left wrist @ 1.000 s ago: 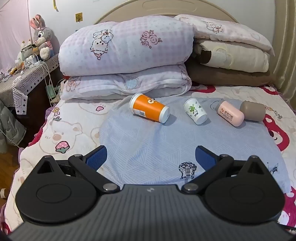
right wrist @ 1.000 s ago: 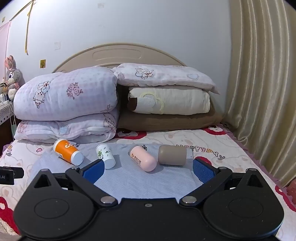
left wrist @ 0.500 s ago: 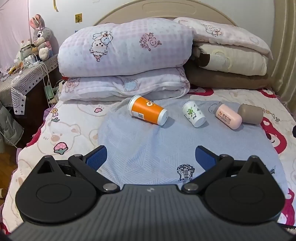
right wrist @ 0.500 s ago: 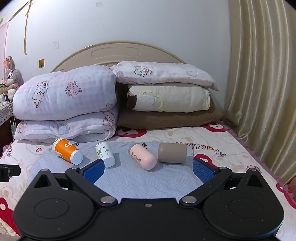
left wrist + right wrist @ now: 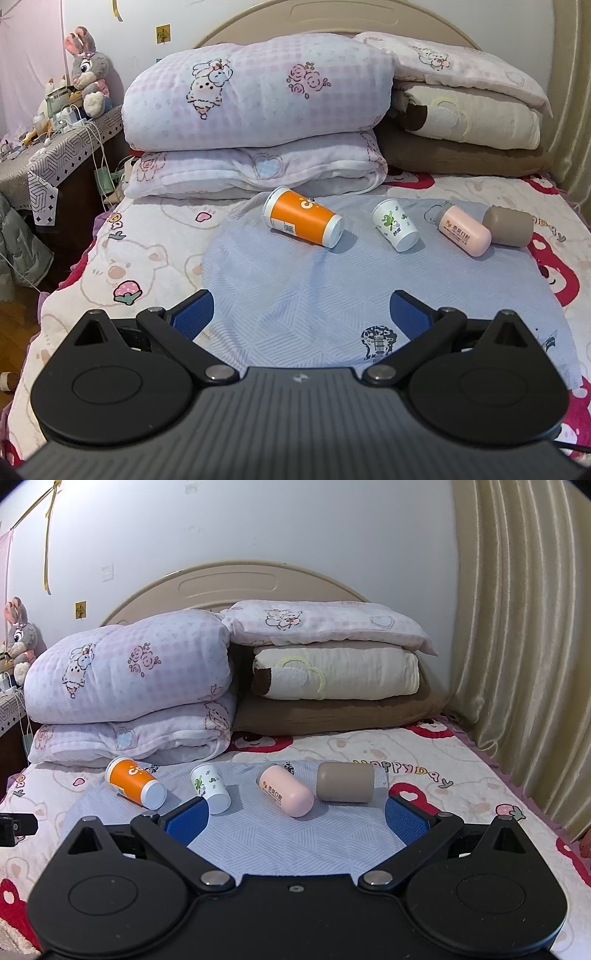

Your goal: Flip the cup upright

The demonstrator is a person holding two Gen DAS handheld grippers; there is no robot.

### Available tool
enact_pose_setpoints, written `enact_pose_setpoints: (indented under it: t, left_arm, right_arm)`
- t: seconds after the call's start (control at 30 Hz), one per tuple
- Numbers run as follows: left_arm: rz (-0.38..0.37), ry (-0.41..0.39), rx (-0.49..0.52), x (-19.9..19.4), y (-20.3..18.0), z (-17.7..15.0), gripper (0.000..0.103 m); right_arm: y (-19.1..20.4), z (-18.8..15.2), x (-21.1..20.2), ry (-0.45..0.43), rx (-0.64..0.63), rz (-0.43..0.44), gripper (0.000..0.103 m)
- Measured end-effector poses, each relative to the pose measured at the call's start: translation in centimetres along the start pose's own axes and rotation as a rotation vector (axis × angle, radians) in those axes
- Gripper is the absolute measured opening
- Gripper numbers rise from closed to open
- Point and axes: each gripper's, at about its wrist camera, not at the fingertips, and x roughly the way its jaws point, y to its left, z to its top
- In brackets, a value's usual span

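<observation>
Four smooth cups (image 5: 303, 222) lay tipped on a ribbed blue cloth (image 5: 295, 295), ahead of both grippers. The left gripper (image 5: 301, 308) and right gripper (image 5: 295, 812) gaped wide, empty.

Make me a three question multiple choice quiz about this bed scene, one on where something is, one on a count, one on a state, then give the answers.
1. Where is the orange paper cup among the four containers?
A. leftmost
B. rightmost
C. second from right

2. How many containers lie on the pale blue cloth?
A. two
B. four
C. six

3. What state is the left hand-held gripper in?
A. shut on a cup
B. open, holding nothing
C. shut, empty

Answers:
1 A, since the white paper cup with green print, the pink capsule-shaped bottle and the taupe cylindrical cup all lie to its right.
2 B, those four, all on their sides.
3 B, its blue pads stand wide apart over bare cloth.
</observation>
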Motion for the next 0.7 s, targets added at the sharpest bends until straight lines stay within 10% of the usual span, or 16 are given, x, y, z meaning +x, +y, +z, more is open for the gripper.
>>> enact_pose_setpoints:
  t: [0.7]
  left_arm:
    - [0.019, -0.013, 0.019, 0.11, 0.39, -0.59, 0.103]
  right_arm:
    - [-0.12, -0.23, 0.35, 0.023, 0.004, 0.0, 0.103]
